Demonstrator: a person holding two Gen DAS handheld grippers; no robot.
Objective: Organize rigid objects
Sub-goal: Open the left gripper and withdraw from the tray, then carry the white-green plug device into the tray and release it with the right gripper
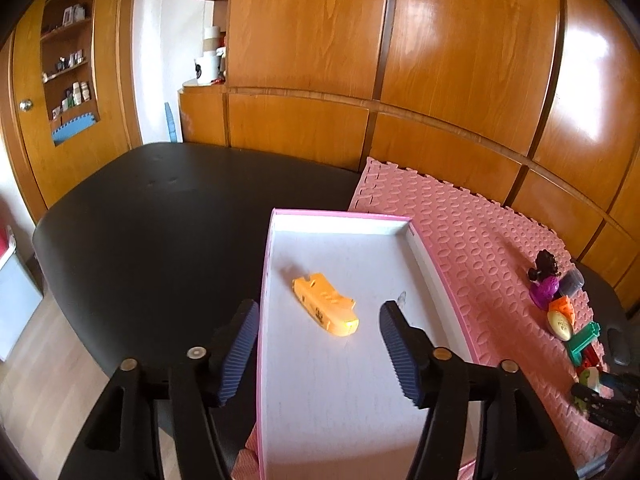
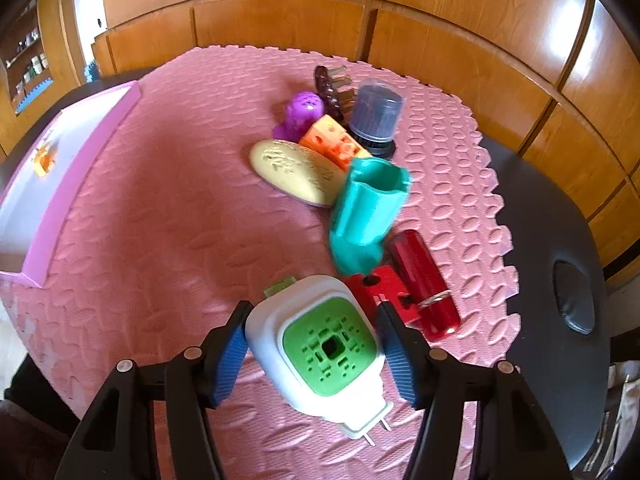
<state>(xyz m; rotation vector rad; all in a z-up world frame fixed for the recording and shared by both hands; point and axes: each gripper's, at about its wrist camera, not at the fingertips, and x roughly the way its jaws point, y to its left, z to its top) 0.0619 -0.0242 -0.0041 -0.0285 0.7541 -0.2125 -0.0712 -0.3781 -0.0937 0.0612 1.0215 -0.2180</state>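
Note:
A pink-rimmed white box (image 1: 276, 264) lies on the pink foam mat (image 1: 488, 248); it also shows at the left of the right wrist view (image 2: 86, 152). An orange toy (image 1: 325, 309) lies inside it. My left gripper (image 1: 318, 354) is open and empty, just above the box near the orange toy. My right gripper (image 2: 314, 354) is shut on a white plug-in device with a green face (image 2: 320, 346), held just above the mat (image 2: 168, 208). Beyond it lie a teal piece (image 2: 368, 212), a red cylinder (image 2: 424, 280), a cream oval (image 2: 296, 170), an orange block (image 2: 332, 140) and a purple toy (image 2: 300, 114).
The mat lies on a black table (image 1: 160, 232) against a wood-panelled wall (image 1: 440, 60). A dark capped jar (image 2: 376, 116) and a brown comb-like piece (image 2: 330, 86) stand behind the pile. A red flat piece (image 2: 380, 286) lies by the cylinder. The table's edge (image 2: 576, 304) is on the right.

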